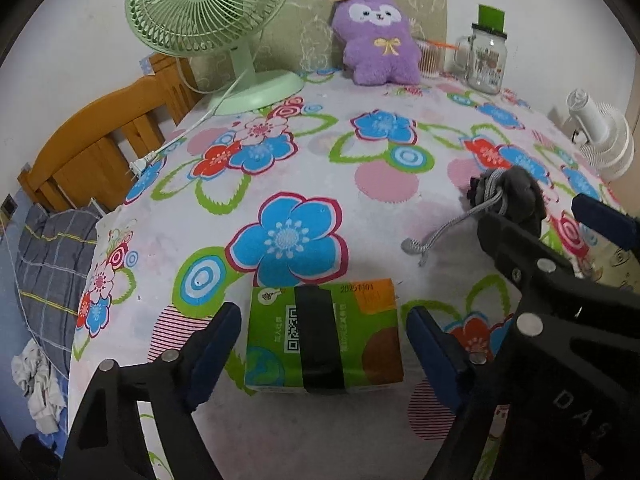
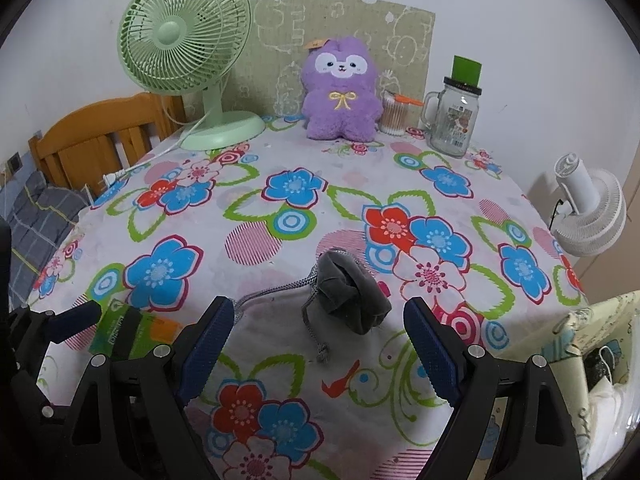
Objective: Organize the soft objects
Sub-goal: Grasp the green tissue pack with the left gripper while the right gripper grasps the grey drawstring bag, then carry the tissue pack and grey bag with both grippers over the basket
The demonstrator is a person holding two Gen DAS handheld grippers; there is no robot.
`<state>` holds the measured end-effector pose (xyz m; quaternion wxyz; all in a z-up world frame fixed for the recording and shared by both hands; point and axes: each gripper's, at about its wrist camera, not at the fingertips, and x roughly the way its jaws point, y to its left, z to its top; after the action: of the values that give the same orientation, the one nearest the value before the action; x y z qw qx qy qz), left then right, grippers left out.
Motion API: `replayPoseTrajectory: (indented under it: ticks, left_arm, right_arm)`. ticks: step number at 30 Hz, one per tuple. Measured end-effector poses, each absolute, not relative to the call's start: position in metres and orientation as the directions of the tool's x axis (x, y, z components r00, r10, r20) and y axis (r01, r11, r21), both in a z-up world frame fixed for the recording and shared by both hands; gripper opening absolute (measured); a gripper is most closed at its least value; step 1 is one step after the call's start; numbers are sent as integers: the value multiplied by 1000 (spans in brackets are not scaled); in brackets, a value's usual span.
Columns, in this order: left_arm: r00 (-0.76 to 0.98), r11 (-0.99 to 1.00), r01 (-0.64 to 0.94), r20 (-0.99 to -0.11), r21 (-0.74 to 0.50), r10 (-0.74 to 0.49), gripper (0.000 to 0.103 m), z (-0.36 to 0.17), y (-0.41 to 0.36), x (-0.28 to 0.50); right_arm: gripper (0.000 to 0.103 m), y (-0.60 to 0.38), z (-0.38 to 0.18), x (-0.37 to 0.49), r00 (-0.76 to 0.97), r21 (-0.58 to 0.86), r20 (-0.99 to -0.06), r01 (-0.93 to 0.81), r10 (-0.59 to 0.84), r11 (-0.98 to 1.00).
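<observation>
A green tissue pack with a black band lies on the flowered tablecloth. My left gripper is open and straddles it, with a gap between each blue pad and the pack. A grey drawstring pouch lies crumpled to the right, its cord trailing left. My right gripper is open just in front of it, touching nothing. In the left wrist view the pouch shows beyond the right gripper's fingers. A purple plush toy sits upright at the table's back.
A green desk fan stands at the back left, its cord running over the left table edge. A glass jar and a cotton swab box stand at the back right. A white fan sits off the right edge, a wooden headboard left.
</observation>
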<state>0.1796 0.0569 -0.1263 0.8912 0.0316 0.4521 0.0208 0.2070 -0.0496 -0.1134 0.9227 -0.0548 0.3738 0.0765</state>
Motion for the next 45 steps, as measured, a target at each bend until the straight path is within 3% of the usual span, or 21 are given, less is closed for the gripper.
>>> replayPoseTrajectory:
  ticks: [3, 6, 13, 25, 31, 35, 45]
  left_arm:
    - [577, 996, -8, -813, 93, 81, 75, -132, 55, 181]
    - [569, 995, -5, -818, 98, 84, 74, -135, 53, 182]
    - [576, 998, -35, -815, 50, 61, 72, -135, 58, 184]
    - [592, 997, -19, -802, 78, 74, 72, -132, 43, 202]
    - [594, 996, 0, -801, 92, 73, 72, -136, 35, 209]
    - [606, 994, 8, -791, 113, 85, 72, -137, 32, 208]
    - [614, 993, 11, -785, 118, 86, 72, -137, 31, 206]
  right_arm:
    - [89, -49, -117, 210, 704, -43, -702, -189, 105, 981]
    - [89, -48, -119, 212, 700, -41, -705, -199, 113, 979]
    - [89, -49, -124, 218, 697, -45, -709, -203, 113, 978]
    - [89, -58, -130, 239, 684, -40, -723, -176, 93, 984]
    - [66, -59, -144, 250, 655, -24, -748, -186, 106, 982]
    - [36, -61, -149, 254, 627, -1, -770, -190, 121, 982]
    - [30, -64, -147, 246, 629, 8, -768, -182, 123, 983]
